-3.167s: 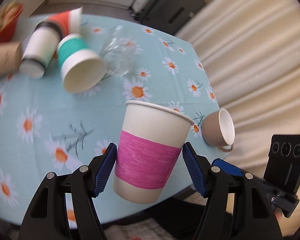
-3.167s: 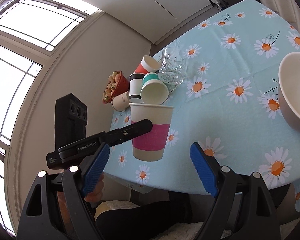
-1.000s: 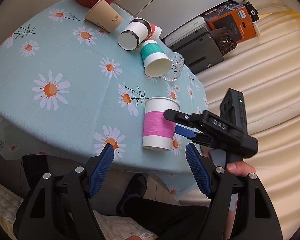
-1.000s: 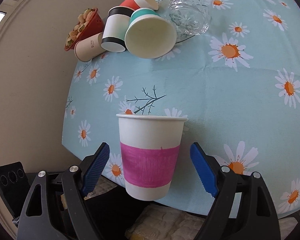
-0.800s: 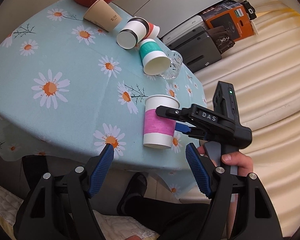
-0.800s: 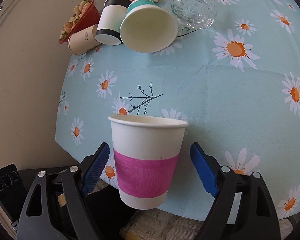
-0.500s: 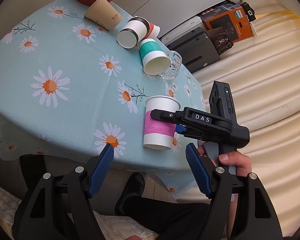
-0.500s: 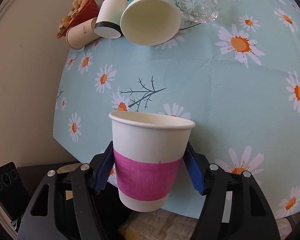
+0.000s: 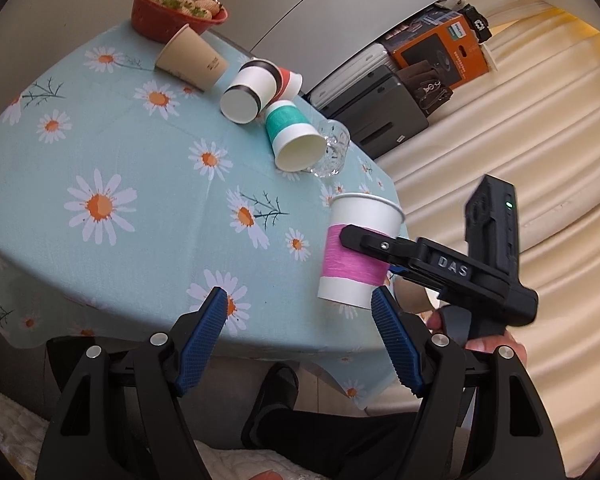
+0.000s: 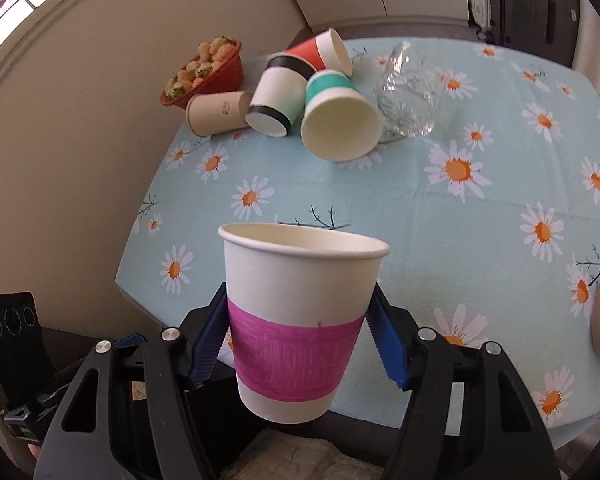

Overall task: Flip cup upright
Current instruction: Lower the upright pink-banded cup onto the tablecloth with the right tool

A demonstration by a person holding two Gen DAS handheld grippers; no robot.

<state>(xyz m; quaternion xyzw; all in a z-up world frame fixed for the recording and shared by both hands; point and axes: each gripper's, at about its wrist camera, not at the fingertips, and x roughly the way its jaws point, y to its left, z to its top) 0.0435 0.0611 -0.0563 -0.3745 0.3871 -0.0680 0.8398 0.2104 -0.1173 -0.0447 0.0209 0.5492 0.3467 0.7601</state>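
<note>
Your right gripper [image 10: 296, 344] is clamped on the pink-banded cup [image 10: 300, 316], one blue pad on each side of the band, mouth up and close to level, near the front edge of the daisy tablecloth [image 10: 440, 220]; whether its base touches the cloth cannot be told. Your left gripper [image 9: 300, 340] hangs wide open and empty in front of the table. To finish well, lower the cup straight down, let the base sit flat well inside the edge, then ease the pads apart without dragging the thin wall. The cup is white paper, uncrushed, rim round, and it looks empty and light, so it could tip easily.
</note>
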